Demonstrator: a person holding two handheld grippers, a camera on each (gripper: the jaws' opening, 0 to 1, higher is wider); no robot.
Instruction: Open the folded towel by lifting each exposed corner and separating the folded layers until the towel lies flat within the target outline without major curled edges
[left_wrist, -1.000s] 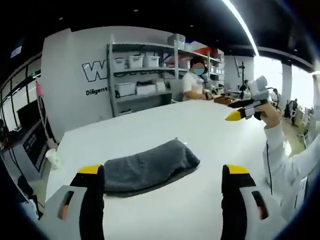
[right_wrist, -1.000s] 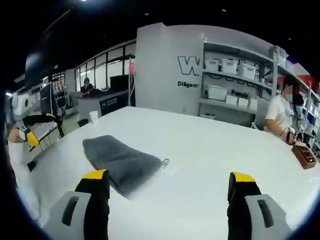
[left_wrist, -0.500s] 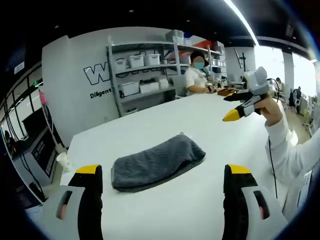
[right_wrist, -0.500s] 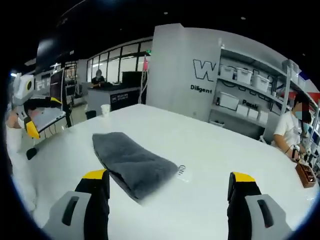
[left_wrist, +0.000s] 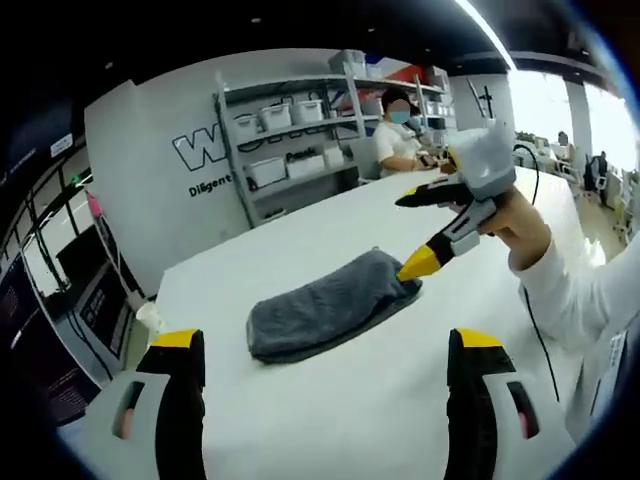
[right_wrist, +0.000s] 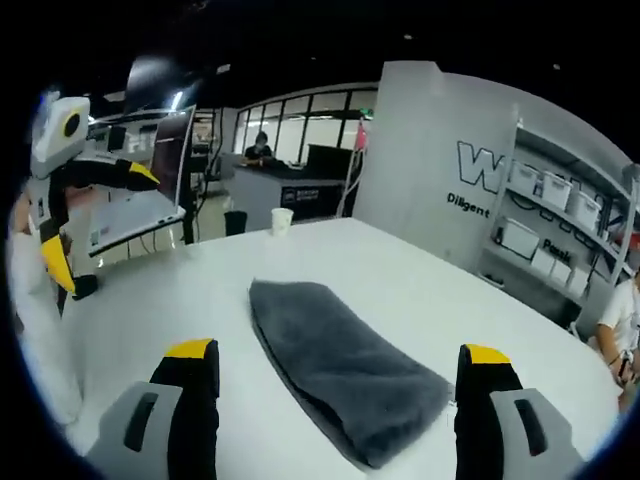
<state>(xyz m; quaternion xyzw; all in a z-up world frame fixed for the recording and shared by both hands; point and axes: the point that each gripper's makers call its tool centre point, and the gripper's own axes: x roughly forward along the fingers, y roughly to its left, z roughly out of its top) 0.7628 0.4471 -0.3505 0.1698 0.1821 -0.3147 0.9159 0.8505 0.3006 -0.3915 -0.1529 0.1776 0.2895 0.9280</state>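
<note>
Left gripper (left_wrist: 325, 345): jaws spread wide with nothing between them, yellow-tipped and black, held above the table's near edge; in the right gripper view (right_wrist: 95, 215) it shows raised at the left, jaws parted.
Right gripper (right_wrist: 340, 360): jaws wide apart, nothing held; in the left gripper view (left_wrist: 415, 232) a hand (left_wrist: 515, 222) in a white sleeve angles it down, one yellow tip at the towel's end.
Towel (left_wrist: 330, 306): dark grey, plush, folded into a long rounded bundle, lying mid-table, well in from the edges.
Table (left_wrist: 330, 420): white, smooth, glossy.
Paper cup (right_wrist: 281, 220): white, near the far edge.
</note>
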